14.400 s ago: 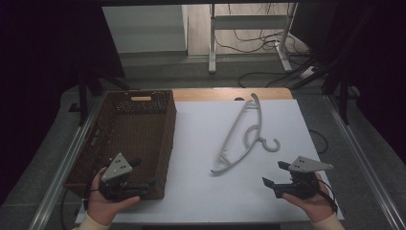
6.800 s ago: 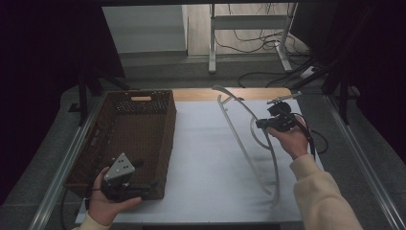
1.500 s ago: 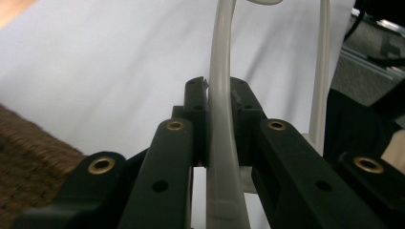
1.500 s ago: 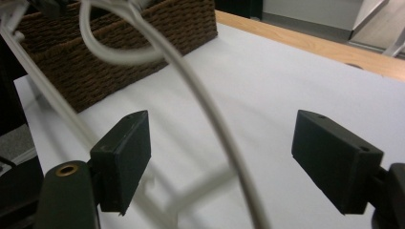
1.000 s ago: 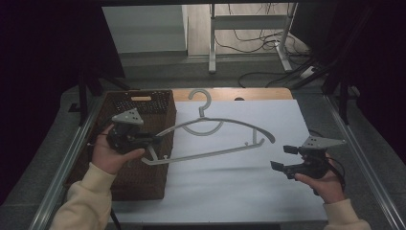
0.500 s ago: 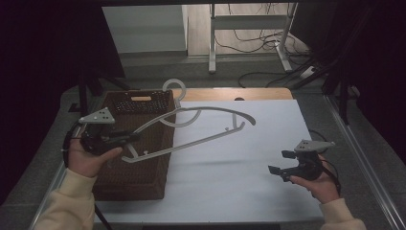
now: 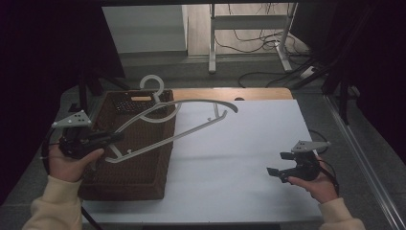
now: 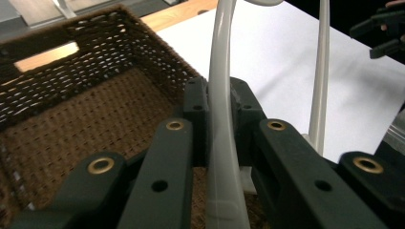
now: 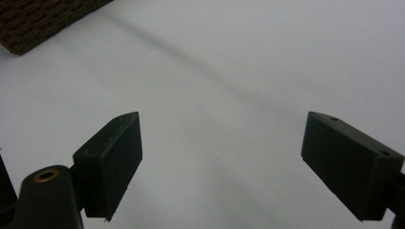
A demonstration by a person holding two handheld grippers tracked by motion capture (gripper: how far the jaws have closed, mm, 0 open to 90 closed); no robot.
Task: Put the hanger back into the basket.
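Legible text, labels, brands, numbers, signs: none. No readable marking on any surface in the high view, the left gripper view or the right gripper view.

High view overhead, facing forward; left gripper view close above basket (image 8: 71,119) (shared with high view).
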